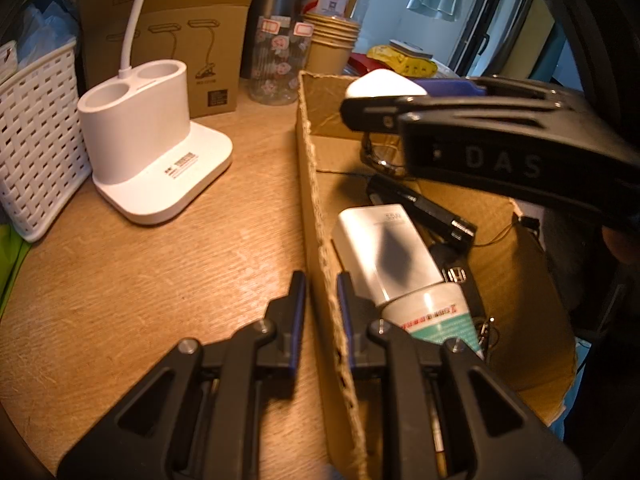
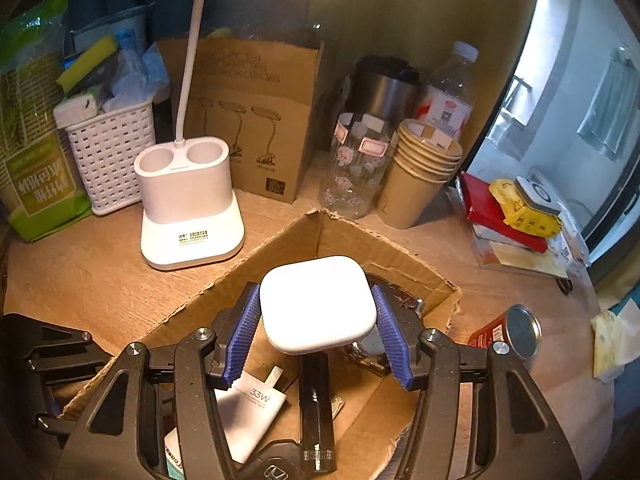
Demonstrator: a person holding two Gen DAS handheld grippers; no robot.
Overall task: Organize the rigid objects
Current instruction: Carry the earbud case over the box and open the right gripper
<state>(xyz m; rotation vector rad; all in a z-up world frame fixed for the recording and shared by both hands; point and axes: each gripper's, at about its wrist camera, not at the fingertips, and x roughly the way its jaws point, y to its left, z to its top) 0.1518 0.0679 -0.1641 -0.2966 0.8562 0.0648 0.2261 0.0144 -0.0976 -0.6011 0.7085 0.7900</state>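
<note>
An open cardboard box (image 1: 310, 184) (image 2: 280, 236) stands on the wooden table. My left gripper (image 1: 320, 280) is shut on the box's near left wall, one finger outside and one inside. My right gripper (image 2: 318, 328) (image 1: 372, 100) hangs over the box, shut on a white rounded square case (image 2: 318, 304) (image 1: 384, 84). In the box lie a white charger (image 1: 384, 252) (image 2: 252, 404), a black stick-shaped torch (image 2: 318, 408) (image 1: 420, 204), a car key (image 2: 276, 468), a white tube with a green label (image 1: 436, 316) and a shiny metal thing (image 2: 400, 300).
A white lamp base (image 1: 156, 152) (image 2: 188, 208) stands left of the box, with a white basket (image 1: 36, 140) (image 2: 112, 152) beyond it. Behind are a lamp carton (image 2: 256, 116), a glass jar (image 2: 356, 164) and stacked paper cups (image 2: 420, 172). A red can (image 2: 508, 332) lies at the right.
</note>
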